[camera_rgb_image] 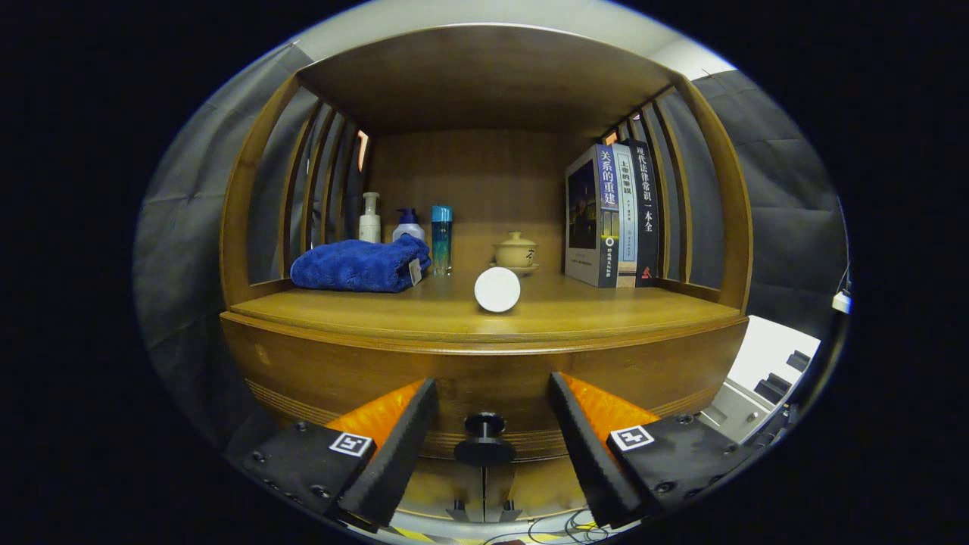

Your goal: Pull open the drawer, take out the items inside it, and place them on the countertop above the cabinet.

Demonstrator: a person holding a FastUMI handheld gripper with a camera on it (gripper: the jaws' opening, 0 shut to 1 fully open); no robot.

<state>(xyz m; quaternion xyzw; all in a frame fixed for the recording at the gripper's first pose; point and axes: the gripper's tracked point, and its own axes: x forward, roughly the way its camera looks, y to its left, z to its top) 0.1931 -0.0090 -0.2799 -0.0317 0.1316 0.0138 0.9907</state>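
You are holding the gripper (484, 443) with jaws wide, empty, straddling the drawer knob (484, 439); closing off-centre risks slipping.

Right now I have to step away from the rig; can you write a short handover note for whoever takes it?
Gripper: jaws open, the dark round drawer knob between them, neither finger touching it.
Wooden drawer front: looks shut, flush under the wooden countertop.
On the countertop: folded blue towel, white round disc-like object, bottles, lidded cup, books.
This fits a drawer about to be pulled or one closed again; its contents are hidden, so check before moving.
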